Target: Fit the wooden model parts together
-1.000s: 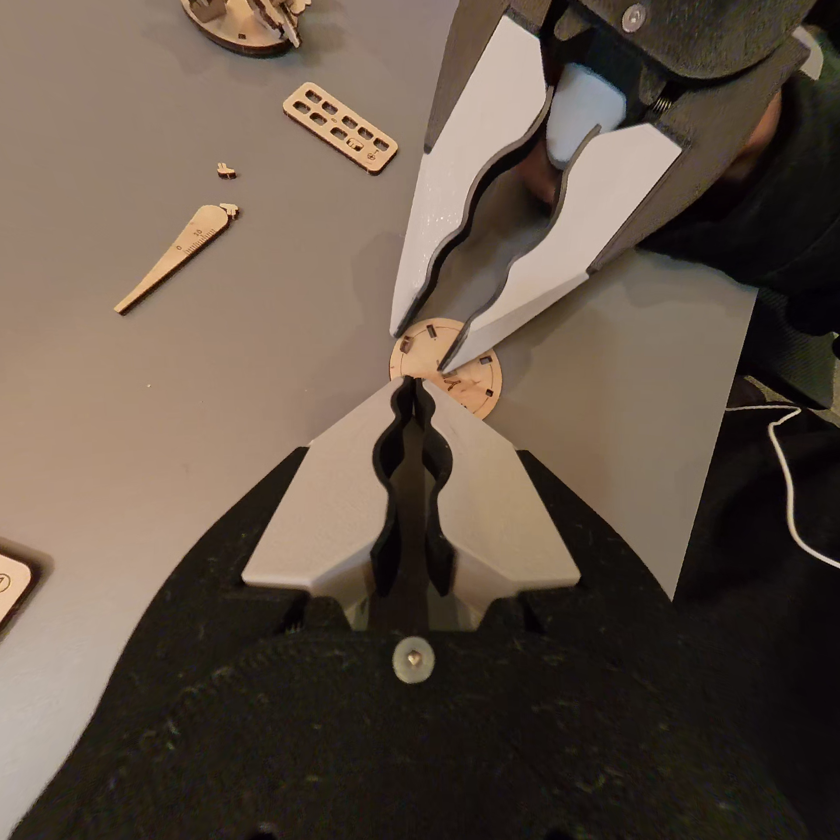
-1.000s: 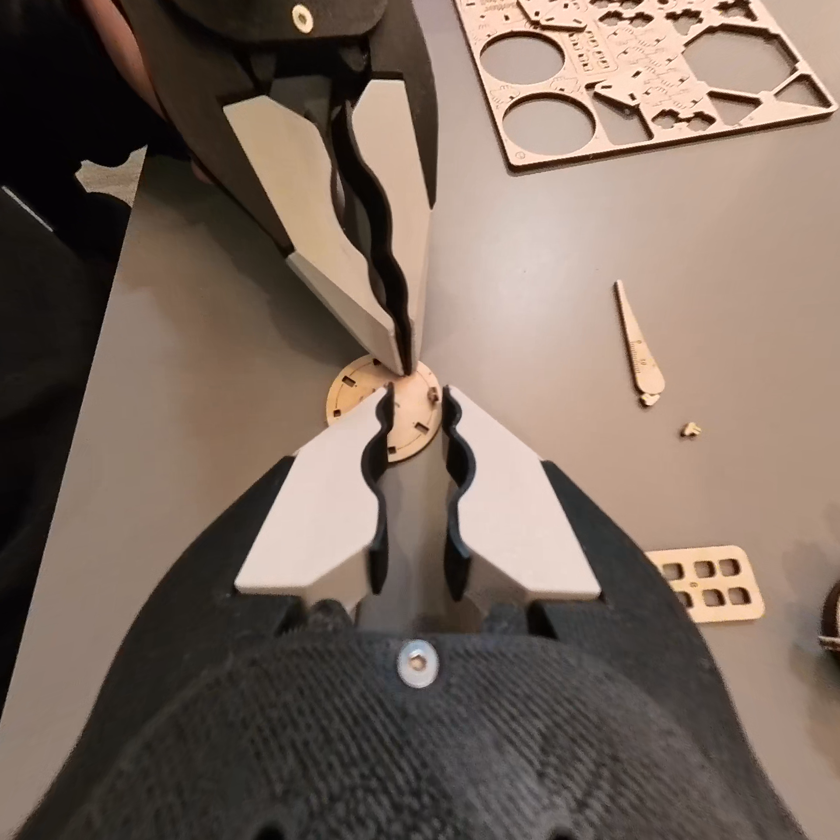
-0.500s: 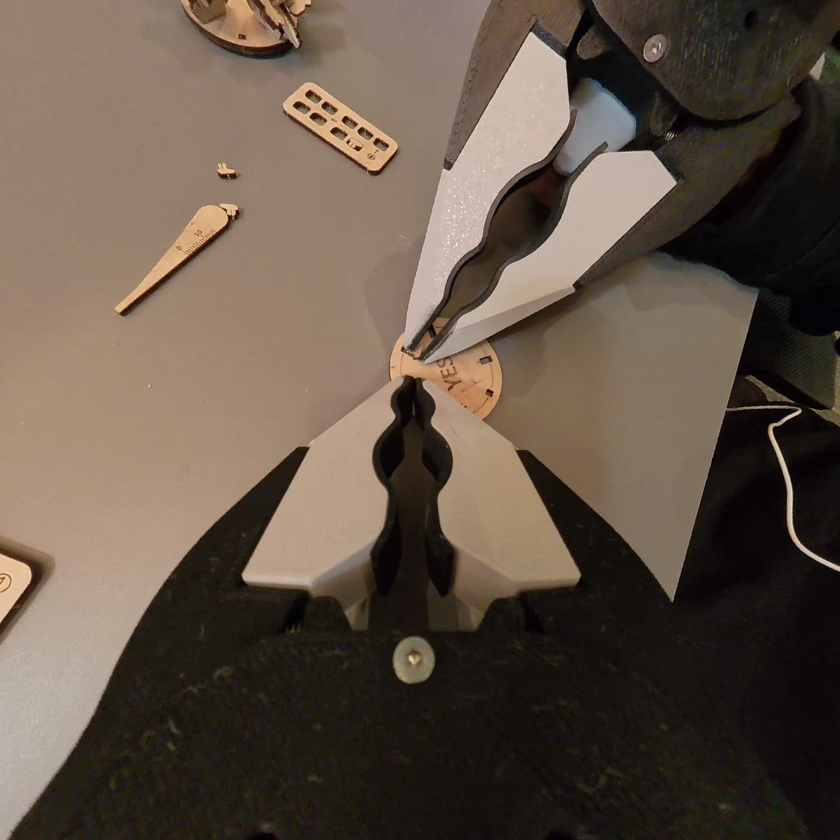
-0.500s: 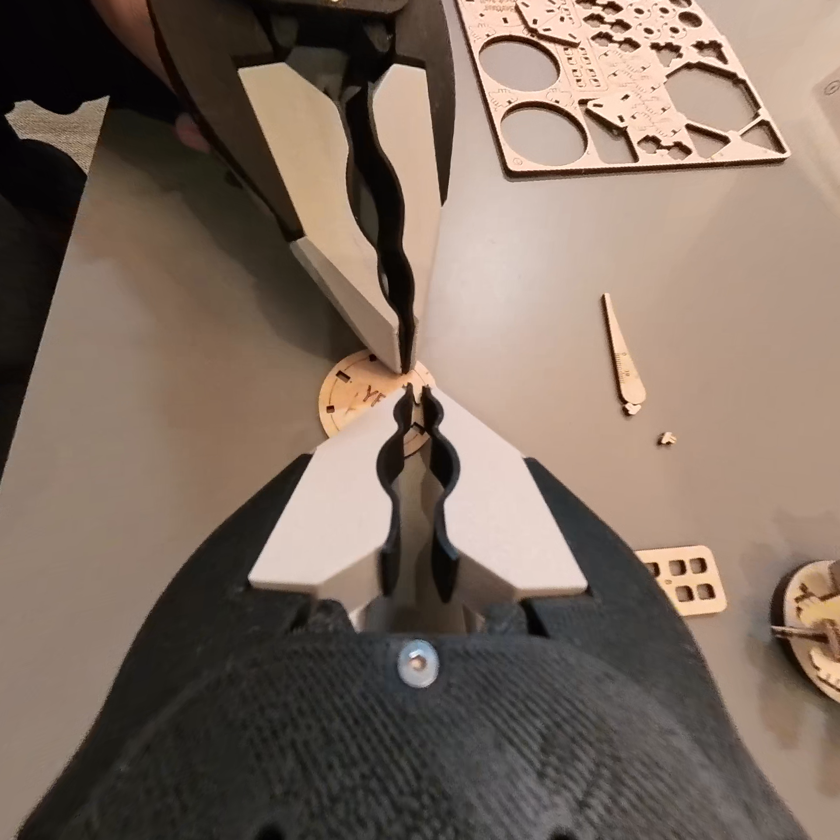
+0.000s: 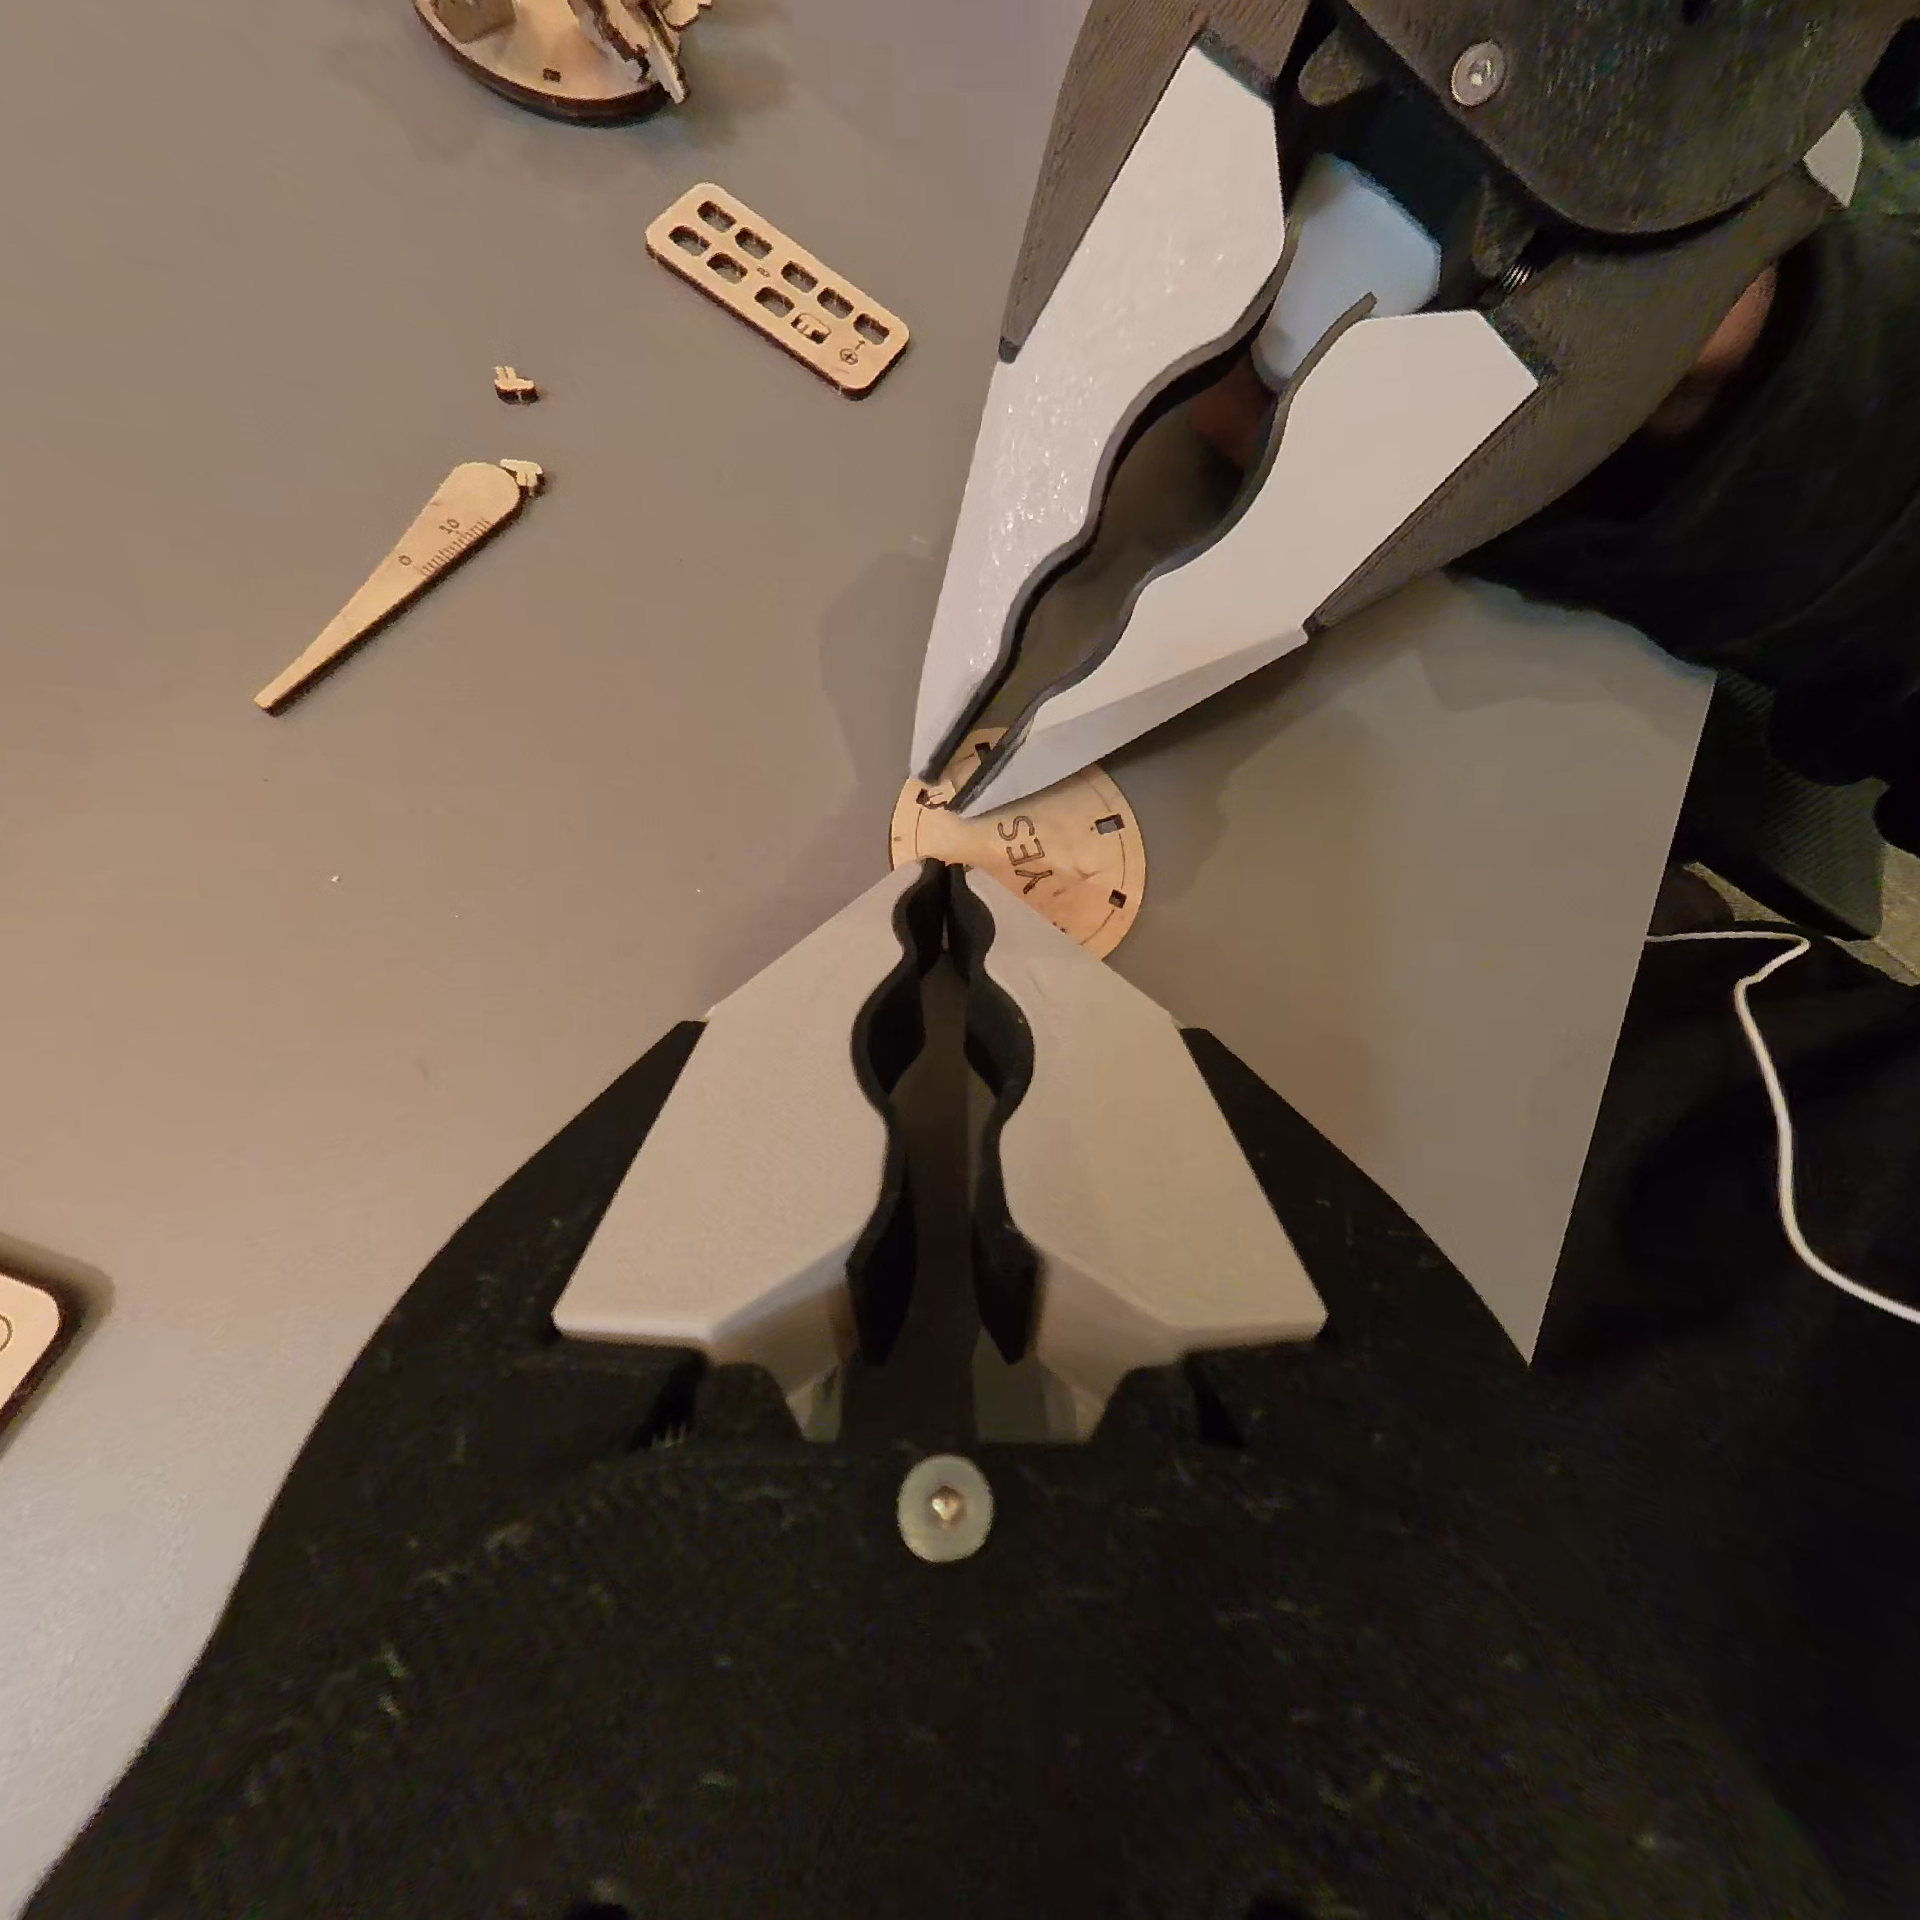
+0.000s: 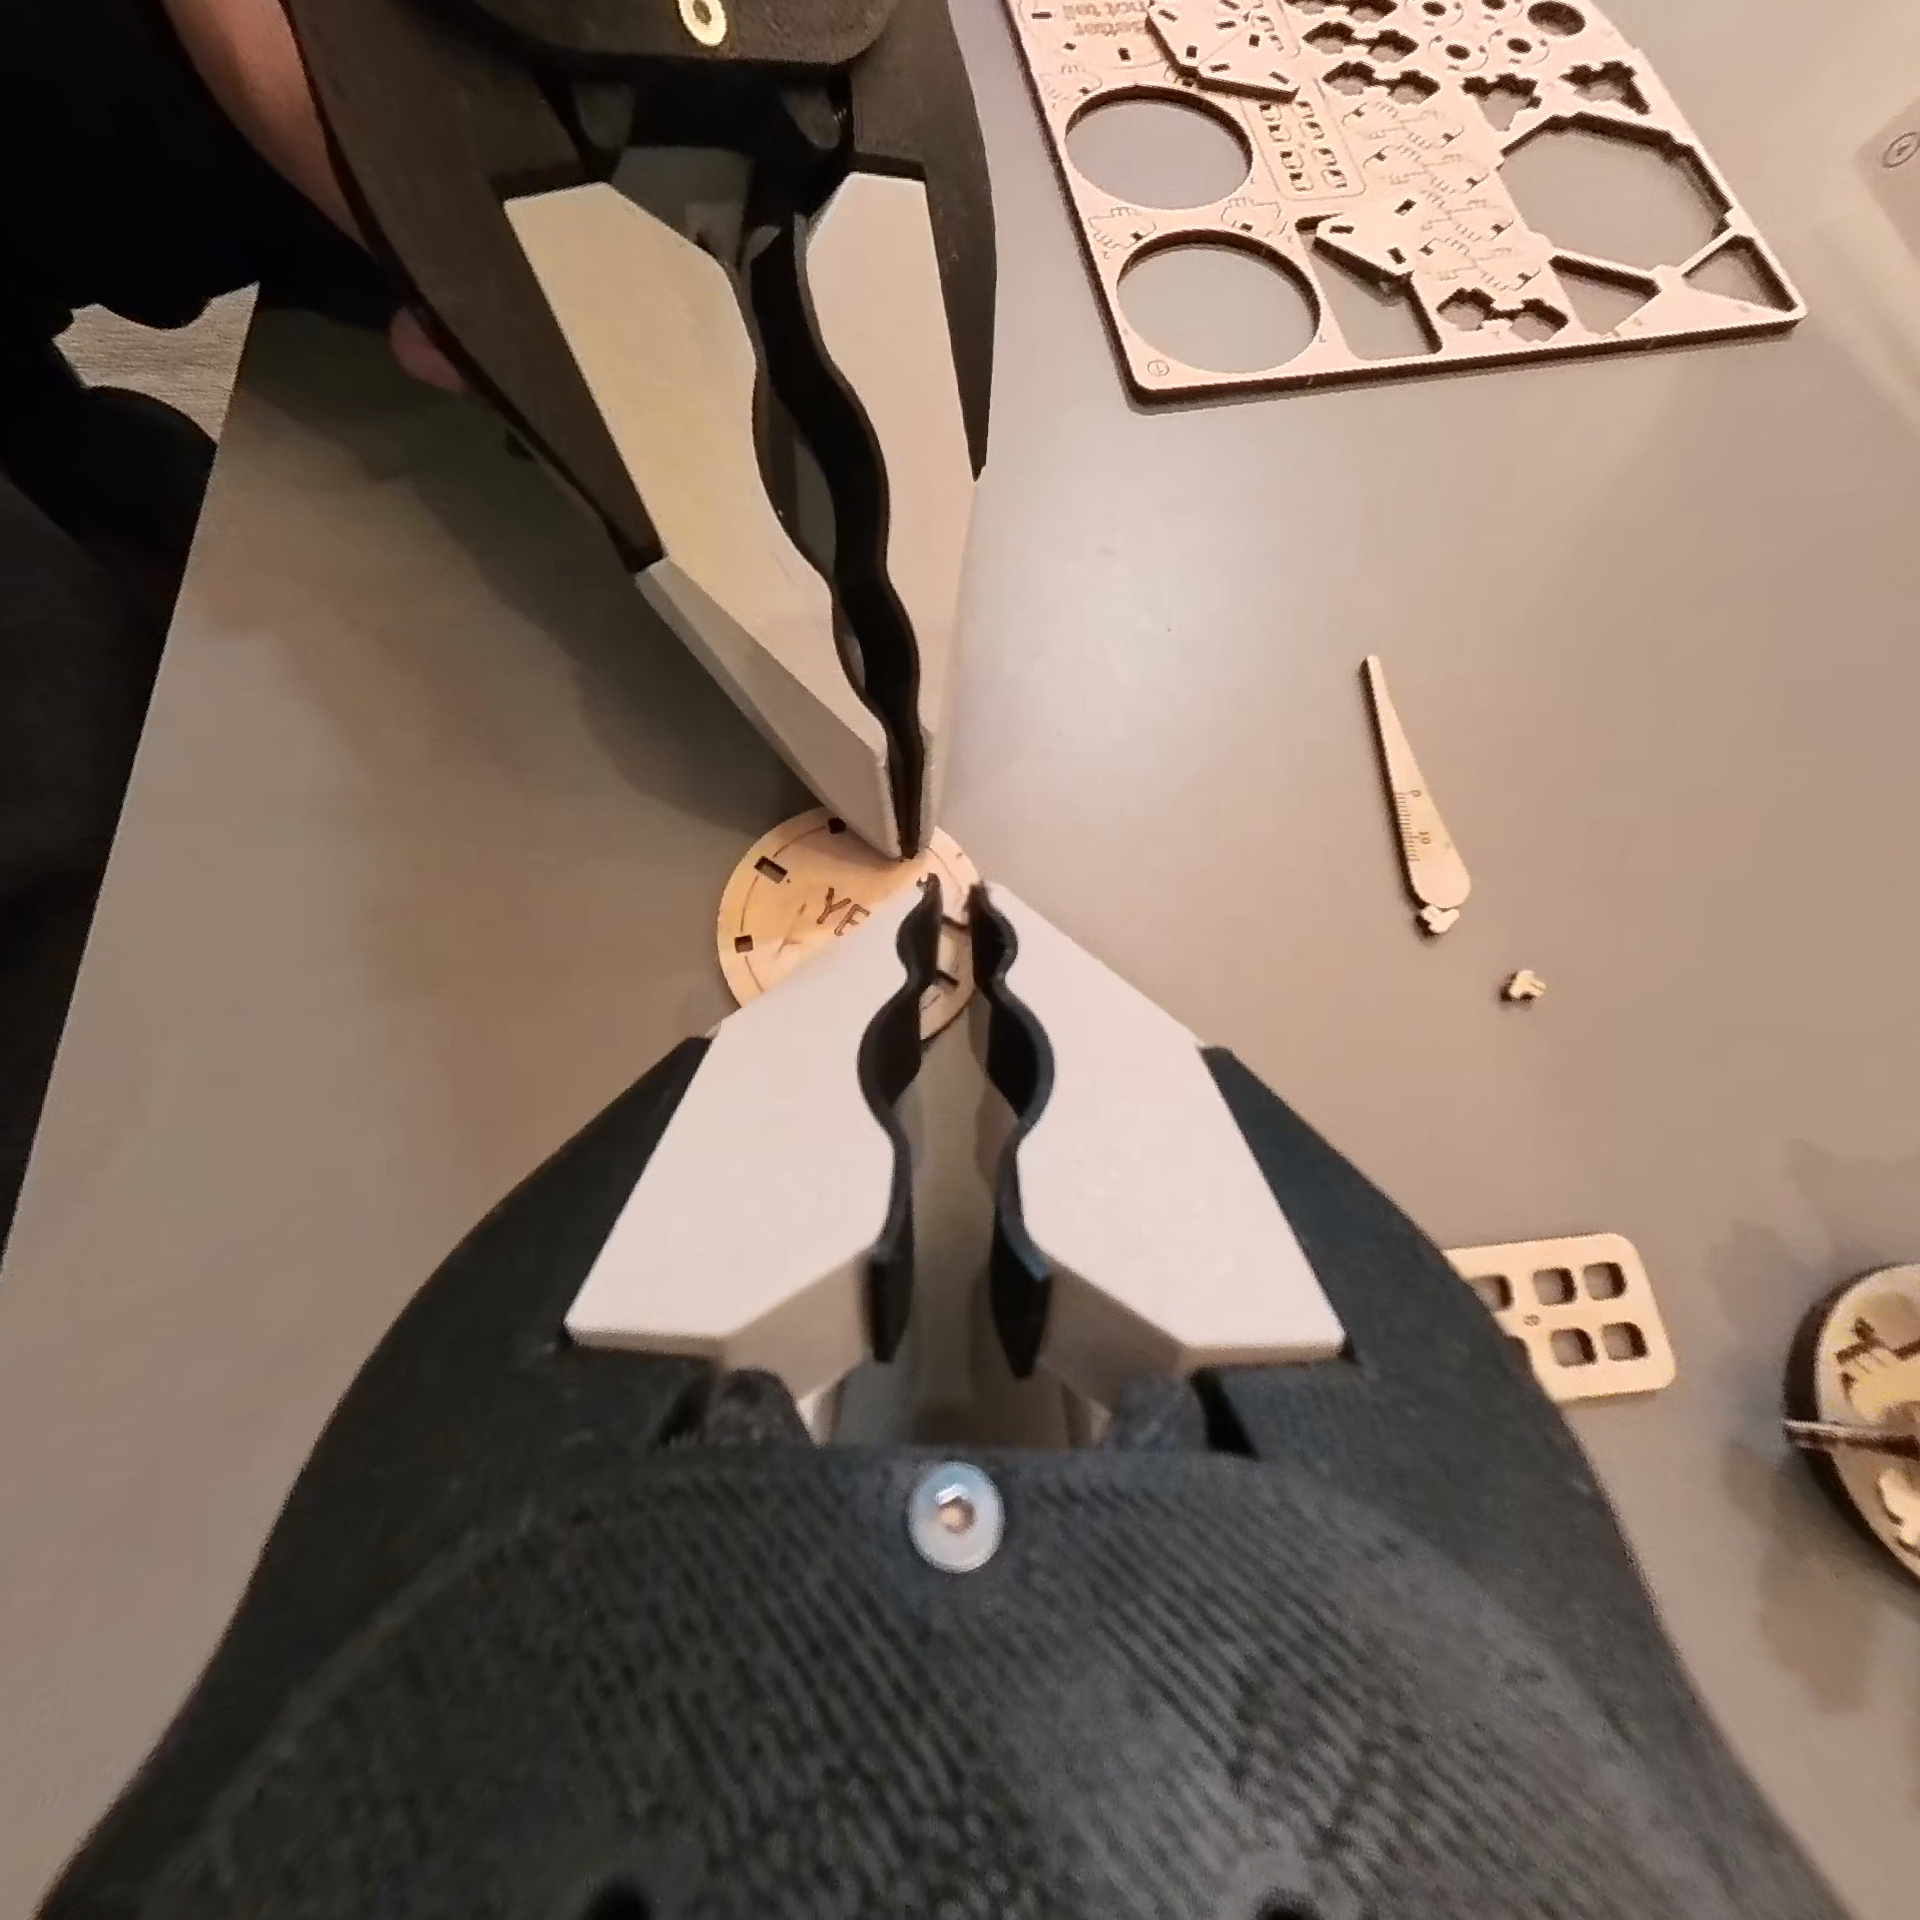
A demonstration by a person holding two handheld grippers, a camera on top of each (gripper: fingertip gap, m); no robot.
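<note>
Two grippers meet tip to tip over a round wooden disc [image 5: 1081, 873] lying flat near the counter [image 5: 416, 935] edge: in the left wrist view the left gripper [image 5: 943, 871] has its jaws closed, with its tips at the disc's near left rim. The right gripper [image 5: 951, 795] comes down from the far side. In the right wrist view its jaws, wide a second ago, are now a narrow slit over the disc, and I cannot tell whether they nip anything.

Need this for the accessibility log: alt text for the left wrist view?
Two grippers meet tip to tip over a round wooden disc on a grey table: the left gripper with jaws shut, the right gripper nearly closed opposite. Loose wooden parts lie beyond.
</note>
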